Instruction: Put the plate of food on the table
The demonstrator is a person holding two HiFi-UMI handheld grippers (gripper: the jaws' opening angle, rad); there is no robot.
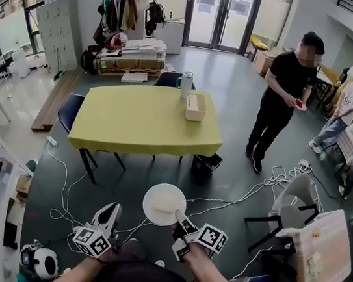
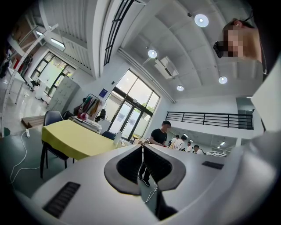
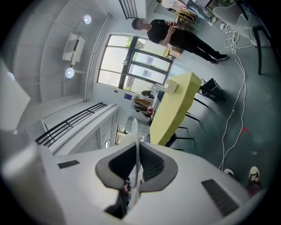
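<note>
The person holds a gripper in each hand. The right gripper (image 1: 179,216) is pinched shut on the near edge of the white plate (image 1: 163,204). In the right gripper view the thin edge of the plate (image 3: 135,132) stands between the two black pads, and the pads press on it from both sides. On the plate lies some pale food (image 1: 166,202). The plate is up in the air over the dark floor (image 1: 246,114). It is not on the table (image 1: 139,125); the table is well apart from it, farther into the room. The table has a yellow cloth. On the far side of the table sit a small box (image 1: 195,107) and a white jug (image 1: 186,84). The left gripper (image 1: 111,209) is low and to the left of the plate. Its jaws are together at the tips, and nothing is between them. A person in black (image 1: 280,97) stands to the right of the table. White cables (image 1: 259,182) lie on the floor.
</note>
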